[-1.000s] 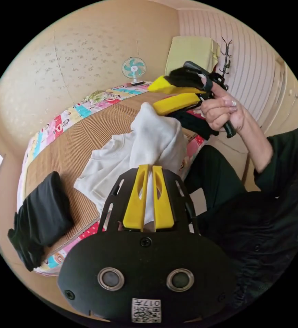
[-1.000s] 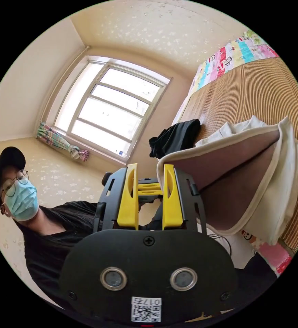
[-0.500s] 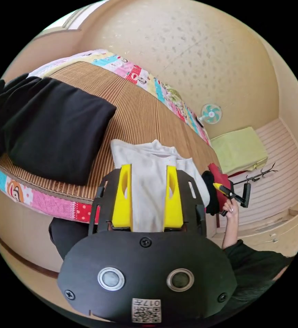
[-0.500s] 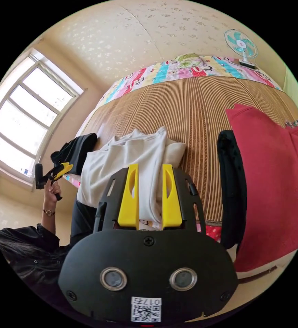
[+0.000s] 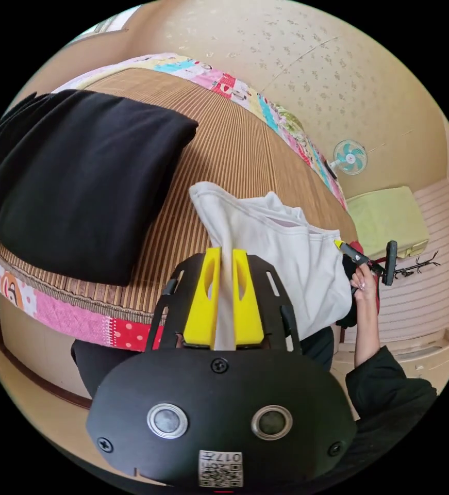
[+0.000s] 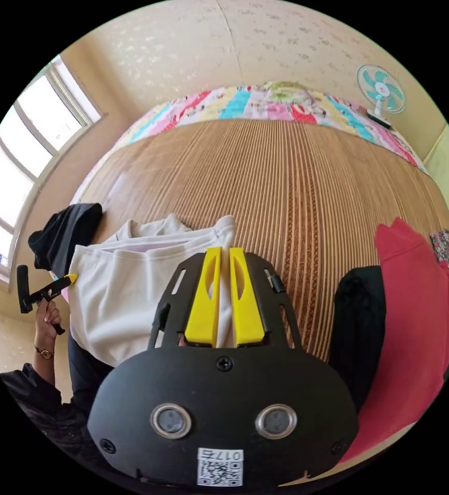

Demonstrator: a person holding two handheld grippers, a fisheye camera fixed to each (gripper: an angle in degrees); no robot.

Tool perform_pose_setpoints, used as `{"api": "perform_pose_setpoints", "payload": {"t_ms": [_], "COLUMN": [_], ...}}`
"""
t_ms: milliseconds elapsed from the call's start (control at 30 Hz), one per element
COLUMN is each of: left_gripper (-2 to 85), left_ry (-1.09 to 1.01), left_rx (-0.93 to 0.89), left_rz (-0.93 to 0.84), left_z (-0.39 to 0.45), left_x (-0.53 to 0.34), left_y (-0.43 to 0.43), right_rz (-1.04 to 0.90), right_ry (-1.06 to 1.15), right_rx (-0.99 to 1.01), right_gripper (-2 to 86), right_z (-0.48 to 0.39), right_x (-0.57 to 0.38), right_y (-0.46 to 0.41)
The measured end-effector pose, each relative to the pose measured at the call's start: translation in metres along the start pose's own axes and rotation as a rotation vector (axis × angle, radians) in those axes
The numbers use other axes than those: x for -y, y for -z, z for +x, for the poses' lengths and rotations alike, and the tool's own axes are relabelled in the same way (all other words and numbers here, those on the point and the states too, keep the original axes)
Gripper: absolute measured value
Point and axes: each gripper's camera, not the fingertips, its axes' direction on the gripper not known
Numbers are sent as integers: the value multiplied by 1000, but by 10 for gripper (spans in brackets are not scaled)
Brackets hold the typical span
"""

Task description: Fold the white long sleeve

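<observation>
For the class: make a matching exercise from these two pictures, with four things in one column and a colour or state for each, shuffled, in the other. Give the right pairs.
Things
1. left tool
2. folded garment beside the white long sleeve
3. fan
4. garment at the mat's right edge in the right gripper view

Colour or state
A. red
B. shut on white cloth
C. teal blades
D. black

Pairs: 1-B, 2-D, 3-C, 4-A

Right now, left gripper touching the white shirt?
Touching. In the left gripper view, the left gripper has both yellow jaws pressed on a pinched strip of the white shirt.
</observation>
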Motion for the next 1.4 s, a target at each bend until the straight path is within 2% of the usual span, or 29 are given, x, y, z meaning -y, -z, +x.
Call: {"api": "perform_pose_setpoints", "payload": {"t_ms": [67,133,267,400,533,600,633,667,700,733,767,800,833,900,967,1033,1100,1133,1167,1200,1233,1333,1400], "left_gripper": [29,27,40,100,110,105,105,139,158,159,154,141,145,161,170,167,137,127,106,75,59,45,43], "left_ry": [-46,-95,-107,31,-159,-298,-292,-242,-201,-169,-81,22,56,162,226,277,320,331,357,374,360,62,-189], "left_rx": [-83,-104,-52,60,116,297,387,561,596,559,423,281,211,-46,-153,-217,-333,-352,-384,-411,-427,-393,-368], "left_rz": [109,174,180,93,164,54,11,-40,-38,-27,-11,-3,3,1,-26,-50,-53,-39,6,82,131,229,224], "left_z": [9,24,47,36,68,84,82,70,54,44,24,3,-5,-31,-41,-46,-50,-51,-52,-50,-45,19,94], "left_x": [-9,-9,39,73,27,-12,-21,-37,-52,-58,-69,-79,-85,-107,-122,-135,-141,-141,-139,-136,-134,-104,-84], "left_y": [33,58,54,14,26,4,-5,-19,-18,-12,6,22,27,33,23,6,-13,-15,-13,-3,5,33,35], "right_rz": [211,301,259,163,242,176,96,1,-16,61,58,44,73,248,392,416,346,230,30,-39,75,38,137], "right_ry": [-6,-8,-75,-160,27,88,110,120,137,113,25,-12,-95,-137,-77,-46,48,86,102,108,149,62,13], "right_rx": [45,36,-39,-125,-14,-9,-100,-211,-215,-164,-186,-237,-370,-395,-126,67,180,167,93,56,62,0,54], "right_gripper": [36,39,59,84,81,73,69,65,61,52,46,43,34,25,23,23,22,20,18,16,13,8,7], "right_z": [-16,-23,-12,-11,-75,-86,-84,-73,-67,-56,-50,-51,-56,-74,-101,-122,-145,-156,-163,-163,-159,-129,-99], "right_x": [-31,-42,-9,4,-63,-97,-115,-129,-137,-148,-146,-142,-137,-137,-133,-127,-118,-109,-101,-100,-110,-122,-147], "right_y": [63,95,86,47,64,47,24,-6,-15,-11,0,5,18,47,67,59,27,-9,-59,-77,-65,-24,12]}}
